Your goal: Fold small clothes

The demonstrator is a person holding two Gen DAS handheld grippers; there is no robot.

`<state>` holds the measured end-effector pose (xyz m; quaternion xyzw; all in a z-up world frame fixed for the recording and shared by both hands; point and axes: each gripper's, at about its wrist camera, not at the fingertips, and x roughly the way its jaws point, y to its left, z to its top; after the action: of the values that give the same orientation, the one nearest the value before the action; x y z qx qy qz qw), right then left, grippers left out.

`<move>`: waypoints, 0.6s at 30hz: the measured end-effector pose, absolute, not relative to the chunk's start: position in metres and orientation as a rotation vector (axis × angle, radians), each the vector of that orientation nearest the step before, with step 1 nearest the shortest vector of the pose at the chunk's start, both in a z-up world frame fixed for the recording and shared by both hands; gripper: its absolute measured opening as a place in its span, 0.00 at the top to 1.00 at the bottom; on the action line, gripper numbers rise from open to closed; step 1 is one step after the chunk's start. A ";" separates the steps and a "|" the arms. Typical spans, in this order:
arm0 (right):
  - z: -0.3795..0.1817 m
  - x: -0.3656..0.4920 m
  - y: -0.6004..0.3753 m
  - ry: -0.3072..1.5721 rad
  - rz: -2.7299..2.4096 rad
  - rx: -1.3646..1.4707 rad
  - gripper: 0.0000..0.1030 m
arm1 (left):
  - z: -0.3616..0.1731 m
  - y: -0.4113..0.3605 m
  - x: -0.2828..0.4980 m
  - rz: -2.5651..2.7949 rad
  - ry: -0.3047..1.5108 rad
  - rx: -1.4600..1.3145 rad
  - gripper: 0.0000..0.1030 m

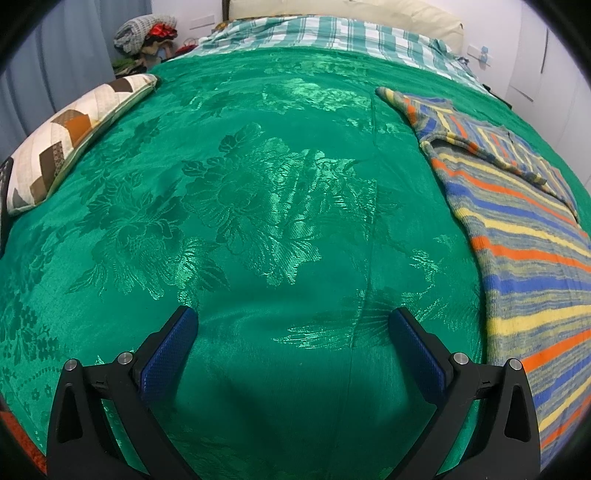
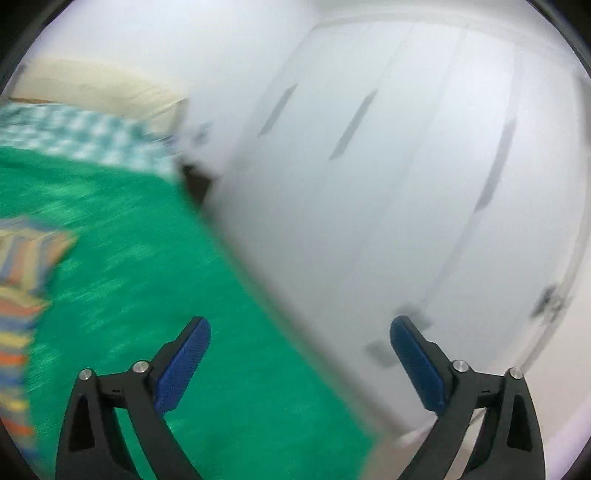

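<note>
A striped knit sweater (image 1: 517, 229) in blue, orange, yellow and grey lies flat on the green bedspread (image 1: 258, 203) at the right of the left wrist view, one sleeve folded over its body. My left gripper (image 1: 293, 321) is open and empty, above bare bedspread to the left of the sweater. In the blurred right wrist view the sweater (image 2: 22, 280) shows at the far left edge. My right gripper (image 2: 300, 332) is open and empty over the bed's right edge, apart from the sweater.
A patchwork cushion (image 1: 70, 136) lies at the bed's left edge. A checked sheet (image 1: 325, 33) and a cream pillow (image 1: 369, 11) are at the head. A heap of clothes (image 1: 147, 33) sits far left. White wardrobe doors (image 2: 406, 184) stand close beside the bed's right side.
</note>
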<state>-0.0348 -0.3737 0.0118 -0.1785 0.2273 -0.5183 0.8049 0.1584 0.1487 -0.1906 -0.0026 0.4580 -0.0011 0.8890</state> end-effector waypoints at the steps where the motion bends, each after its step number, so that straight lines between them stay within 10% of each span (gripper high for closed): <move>1: 0.020 -0.038 -0.375 0.467 -1.142 -0.412 0.00 | -0.191 0.148 0.158 0.000 0.952 -0.004 0.00; 18: -0.056 -0.034 -0.317 0.652 -0.661 -0.262 0.00 | -0.191 0.148 0.159 -0.005 0.950 0.001 0.00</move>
<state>-0.0344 -0.3175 -0.0565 -0.1258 0.3133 -0.3178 0.8860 0.1587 0.1485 -0.1914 0.0006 0.4574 -0.0023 0.8893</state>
